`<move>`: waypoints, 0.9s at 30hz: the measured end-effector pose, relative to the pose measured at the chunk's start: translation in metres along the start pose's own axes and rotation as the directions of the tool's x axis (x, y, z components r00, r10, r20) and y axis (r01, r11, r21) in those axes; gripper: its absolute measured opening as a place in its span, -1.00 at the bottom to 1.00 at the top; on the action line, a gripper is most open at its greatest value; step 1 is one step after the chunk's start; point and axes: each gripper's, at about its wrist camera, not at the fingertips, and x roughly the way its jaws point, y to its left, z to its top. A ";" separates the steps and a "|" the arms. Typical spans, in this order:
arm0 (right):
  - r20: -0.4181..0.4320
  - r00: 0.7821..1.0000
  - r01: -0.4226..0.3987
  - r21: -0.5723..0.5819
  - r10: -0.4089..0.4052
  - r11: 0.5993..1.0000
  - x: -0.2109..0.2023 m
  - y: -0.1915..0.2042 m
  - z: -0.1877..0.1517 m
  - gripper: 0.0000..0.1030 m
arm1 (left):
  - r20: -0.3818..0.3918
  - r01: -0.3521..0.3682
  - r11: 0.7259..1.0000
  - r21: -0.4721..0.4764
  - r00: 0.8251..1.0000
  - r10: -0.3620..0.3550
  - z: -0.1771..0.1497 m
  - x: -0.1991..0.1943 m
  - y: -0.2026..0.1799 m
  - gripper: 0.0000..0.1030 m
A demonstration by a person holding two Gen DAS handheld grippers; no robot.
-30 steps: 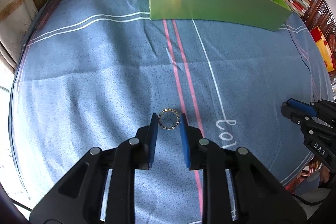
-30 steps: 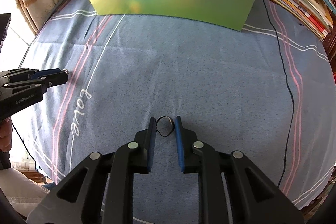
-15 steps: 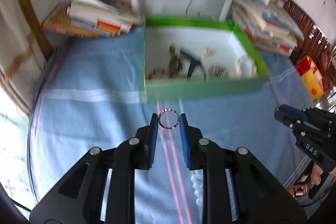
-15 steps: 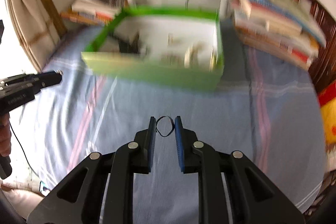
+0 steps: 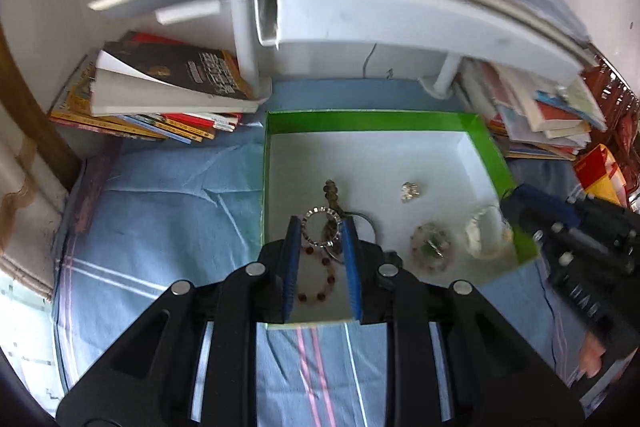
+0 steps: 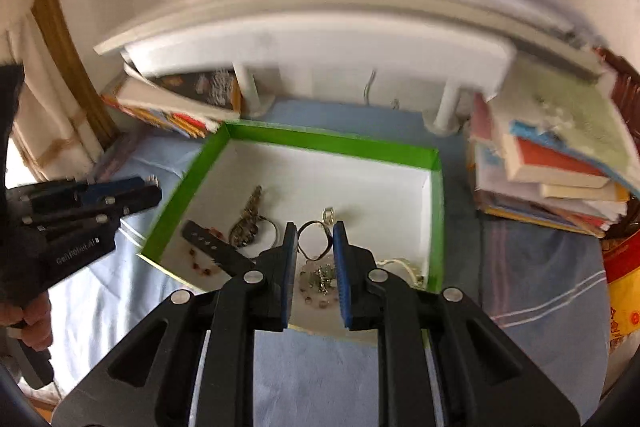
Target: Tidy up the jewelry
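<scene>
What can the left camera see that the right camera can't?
Only the left wrist view shows the sparkly ring held in the left gripper, and a small silver charm lying alone in the box. Only the right wrist view shows the thin dark ring held in the right gripper, and a black strap in the box. Both show the green box on the blue cloth, with a red bead bracelet inside and stacks of books behind.
</scene>
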 end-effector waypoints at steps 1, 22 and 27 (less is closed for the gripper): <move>-0.014 1.000 0.000 0.000 0.000 1.000 0.008 0.000 -0.001 -0.64 | -0.010 0.001 1.000 -0.002 1.000 -0.001 0.002 0.006 0.000 -0.59; -0.022 0.999 0.026 0.132 -0.023 0.991 0.008 -0.018 -0.013 0.51 | 0.000 -0.003 1.000 -0.002 1.000 0.003 0.001 0.011 -0.004 0.62; 0.027 0.997 0.071 0.152 -0.076 0.986 -0.040 -0.013 -0.028 0.83 | 0.052 -0.029 1.000 0.012 0.998 0.028 -0.017 -0.031 -0.009 0.87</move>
